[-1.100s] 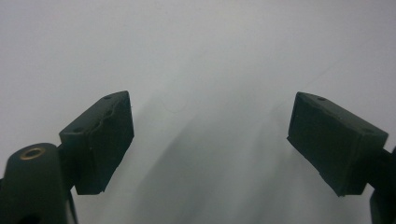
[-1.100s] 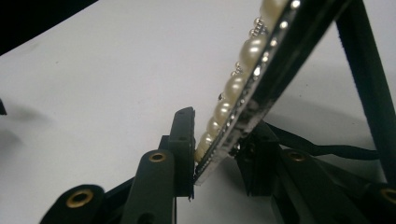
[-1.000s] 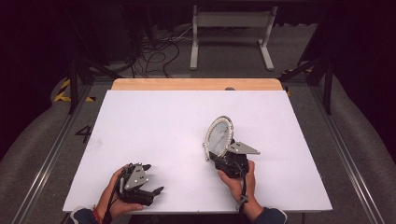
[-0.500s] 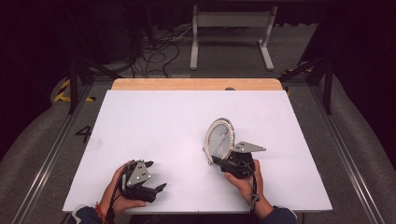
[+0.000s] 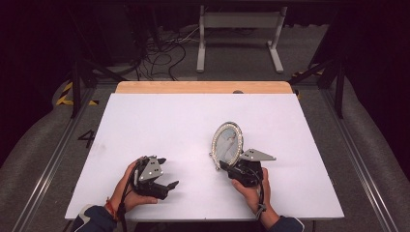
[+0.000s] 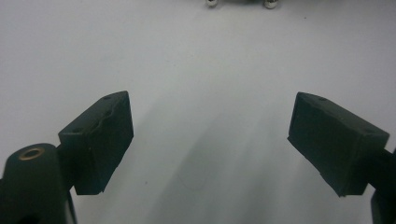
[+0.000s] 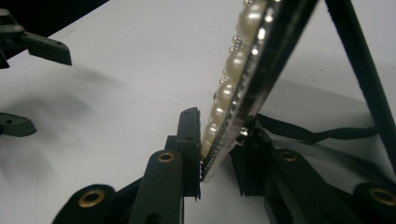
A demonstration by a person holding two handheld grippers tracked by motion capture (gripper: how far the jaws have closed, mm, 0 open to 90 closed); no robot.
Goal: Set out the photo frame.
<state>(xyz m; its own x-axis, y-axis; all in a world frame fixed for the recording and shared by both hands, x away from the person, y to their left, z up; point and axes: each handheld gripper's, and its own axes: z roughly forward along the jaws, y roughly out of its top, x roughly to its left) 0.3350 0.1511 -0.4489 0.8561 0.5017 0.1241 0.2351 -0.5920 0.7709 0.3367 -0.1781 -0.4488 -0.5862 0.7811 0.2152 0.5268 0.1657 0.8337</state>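
The right gripper (image 7: 219,154) has just squeezed in on the bottom edge of the frame (image 5: 227,143), and its jaws pinch that pearly rim. The frame stands up, tilted, on the right half of the table (image 5: 159,121). Its thin back leg (image 7: 362,60) slants down behind it. To stand it well, I think the leg should rest flat on the table before the jaws let go, and they should open slowly. The left gripper (image 6: 210,140) is wide open and holds nothing. It sits near the front edge, ready to help.
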